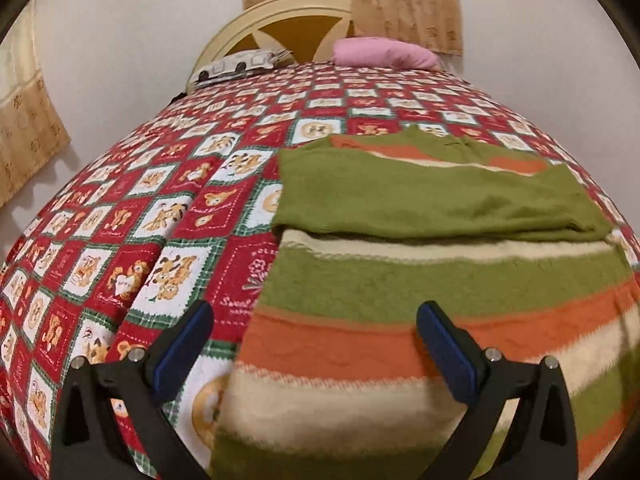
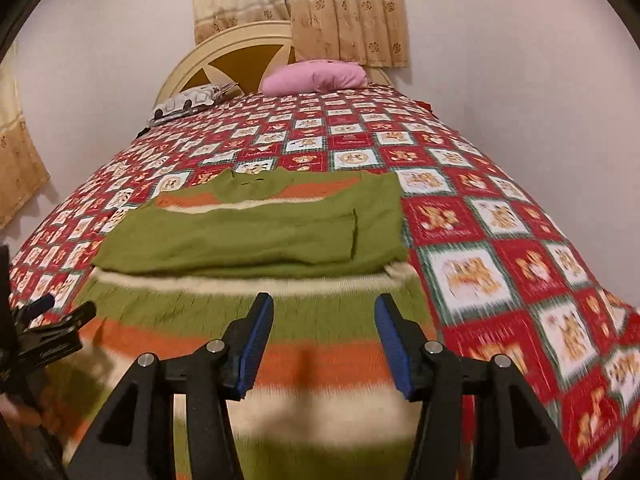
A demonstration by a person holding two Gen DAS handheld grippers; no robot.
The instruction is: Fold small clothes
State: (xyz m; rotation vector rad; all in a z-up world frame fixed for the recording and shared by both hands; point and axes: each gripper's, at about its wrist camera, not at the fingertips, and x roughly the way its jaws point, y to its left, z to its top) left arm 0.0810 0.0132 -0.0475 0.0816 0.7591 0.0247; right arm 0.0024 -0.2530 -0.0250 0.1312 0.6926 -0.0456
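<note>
A small striped sweater (image 1: 400,288) in green, orange and cream lies flat on the bed, its green sleeves (image 1: 432,200) folded across the chest. It also shows in the right wrist view (image 2: 256,320). My left gripper (image 1: 316,320) is open and empty, straddling the sweater's left edge near the hem. My right gripper (image 2: 324,316) is open and empty above the sweater's lower body, right of centre. The left gripper (image 2: 48,320) shows at the left edge of the right wrist view.
The bed is covered by a red, green and white teddy-bear quilt (image 1: 132,248). A pink pillow (image 2: 316,76) and a white patterned pillow (image 2: 188,100) lie by the cream headboard (image 2: 232,48). Beige curtains (image 2: 344,12) hang behind.
</note>
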